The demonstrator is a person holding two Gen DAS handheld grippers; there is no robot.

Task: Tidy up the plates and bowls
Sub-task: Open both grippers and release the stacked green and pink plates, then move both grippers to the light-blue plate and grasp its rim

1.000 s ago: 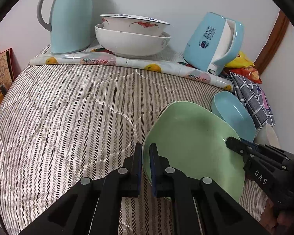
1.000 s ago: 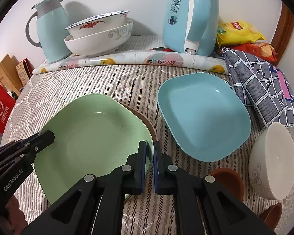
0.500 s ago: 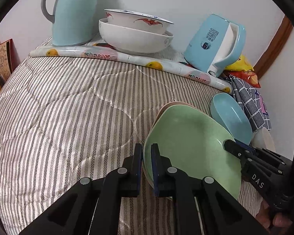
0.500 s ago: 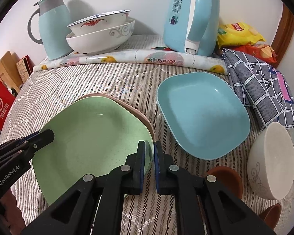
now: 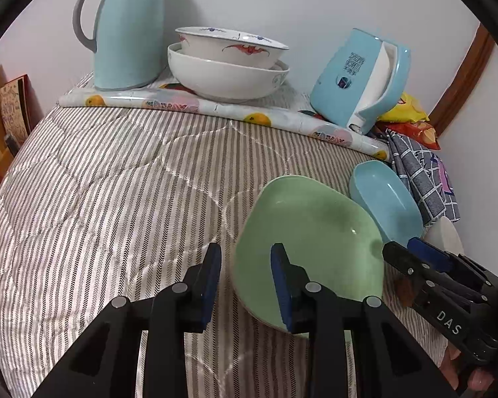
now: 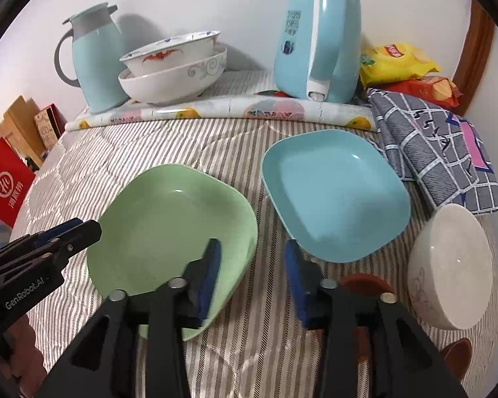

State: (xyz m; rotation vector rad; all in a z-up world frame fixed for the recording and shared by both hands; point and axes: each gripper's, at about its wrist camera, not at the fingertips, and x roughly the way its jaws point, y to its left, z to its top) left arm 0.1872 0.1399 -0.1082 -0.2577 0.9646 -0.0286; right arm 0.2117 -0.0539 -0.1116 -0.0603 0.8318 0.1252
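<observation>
A green plate (image 5: 308, 242) (image 6: 169, 225) lies flat on the striped quilt (image 5: 116, 199). My left gripper (image 5: 245, 278) straddles its left rim. The jaws are opening, and neither pad presses on the rim. My right gripper (image 6: 252, 275) straddles the plate's right rim the same way, jaws opening and pads clear of it. Each gripper also shows in the other's view, the left gripper (image 6: 79, 229) and the right gripper (image 5: 405, 248) at opposite edges of the plate. A blue plate (image 6: 335, 195) (image 5: 385, 202) lies just right of the green one.
Two stacked white bowls (image 5: 229, 63), a blue thermos jug (image 5: 129, 33) and a blue kettle (image 6: 315, 36) stand at the back on a fruit-print mat. A white bowl (image 6: 448, 265), small brown dishes (image 6: 365, 282), a checked cloth (image 6: 431, 152) and snack bags (image 6: 398, 63) crowd the right side.
Both grippers were shut on the green plate's rims and now stand open. The plate has settled flat, covering the pink plate that showed beneath it.
</observation>
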